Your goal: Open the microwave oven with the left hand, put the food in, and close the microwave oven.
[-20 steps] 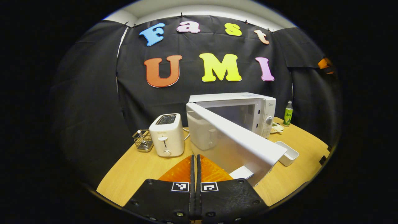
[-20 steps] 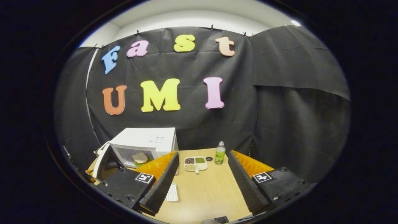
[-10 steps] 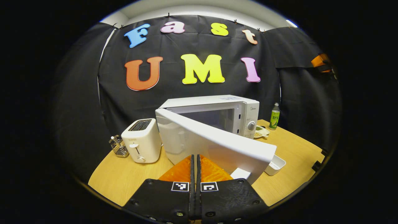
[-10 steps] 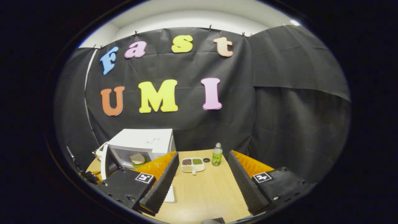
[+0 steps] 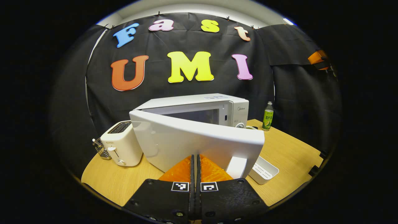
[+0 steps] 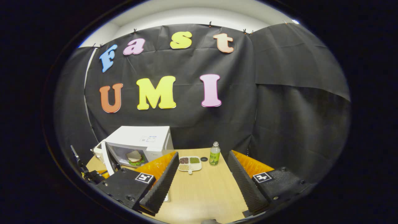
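Left gripper [image 5: 196,161] is sitting at 6 o'clock w/ its fingers pressed together, nothing between them, tips just at the outer face of the microwave door [image 5: 199,141] – pushing it shut. To do this well: keep the push flat on the door's free end near the handle edge at 4 o'clock, follow the hinge arc, ease in until it latches, don't shove the microwave [image 5: 199,107] back on the table [image 5: 124,180].

Right gripper [image 6: 200,174] is hanging spread wide, holding nothing, over bare table. Farther off at 9 o'clock the sandwich [image 6: 134,156] is resting inside the cavity – food step looks done.

Vs 1 s ago: door is swinging closer to shut, now hiding most of the opening in left gripper view; toaster [image 5: 121,144] is sliding toward 8 o'clock as the hand turns. Right gripper is barely moving.
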`<state>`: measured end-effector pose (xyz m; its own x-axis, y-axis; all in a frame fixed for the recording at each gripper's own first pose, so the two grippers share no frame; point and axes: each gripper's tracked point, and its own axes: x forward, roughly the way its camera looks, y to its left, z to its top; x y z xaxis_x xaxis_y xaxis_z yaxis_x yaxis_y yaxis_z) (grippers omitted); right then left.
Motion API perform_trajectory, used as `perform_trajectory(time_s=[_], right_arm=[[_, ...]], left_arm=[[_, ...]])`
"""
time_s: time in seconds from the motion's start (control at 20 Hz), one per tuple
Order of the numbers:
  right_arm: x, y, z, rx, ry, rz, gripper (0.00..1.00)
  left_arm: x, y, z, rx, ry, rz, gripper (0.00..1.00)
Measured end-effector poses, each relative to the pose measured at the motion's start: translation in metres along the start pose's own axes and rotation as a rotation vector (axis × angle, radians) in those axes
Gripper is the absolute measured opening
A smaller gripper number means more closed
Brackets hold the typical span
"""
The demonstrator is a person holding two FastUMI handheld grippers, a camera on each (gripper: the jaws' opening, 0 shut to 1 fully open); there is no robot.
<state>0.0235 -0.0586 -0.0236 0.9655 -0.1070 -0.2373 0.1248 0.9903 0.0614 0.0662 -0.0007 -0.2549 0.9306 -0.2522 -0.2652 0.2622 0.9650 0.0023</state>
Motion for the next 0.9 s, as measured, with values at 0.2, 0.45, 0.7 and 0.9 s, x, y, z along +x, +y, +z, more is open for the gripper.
perform_trajectory(time_s=[0.2, 0.45, 0.7, 0.9], right_arm=[[0.017, -0.004, 0.003, -0.021, 0.003, 0.021, 1.0], [0.035, 0.003, 0.012, -0.041, -0.016, 0.07, 1.0], [0.053, 0.008, 0.012, -0.043, -0.009, 0.094, 0.92], [0.064, 0.01, 0.01, -0.036, -0.004, 0.103, 0.92]], left_arm=[[0.023, -0.019, 0.005, 0.006, 0.001, -0.017, 0.0], [0.053, -0.036, 0.011, 0.009, -0.003, -0.02, 0.0], [0.086, -0.047, 0.019, -0.01, -0.011, -0.022, 0.0], [0.113, -0.05, 0.021, -0.015, -0.008, -0.019, 0.0]])
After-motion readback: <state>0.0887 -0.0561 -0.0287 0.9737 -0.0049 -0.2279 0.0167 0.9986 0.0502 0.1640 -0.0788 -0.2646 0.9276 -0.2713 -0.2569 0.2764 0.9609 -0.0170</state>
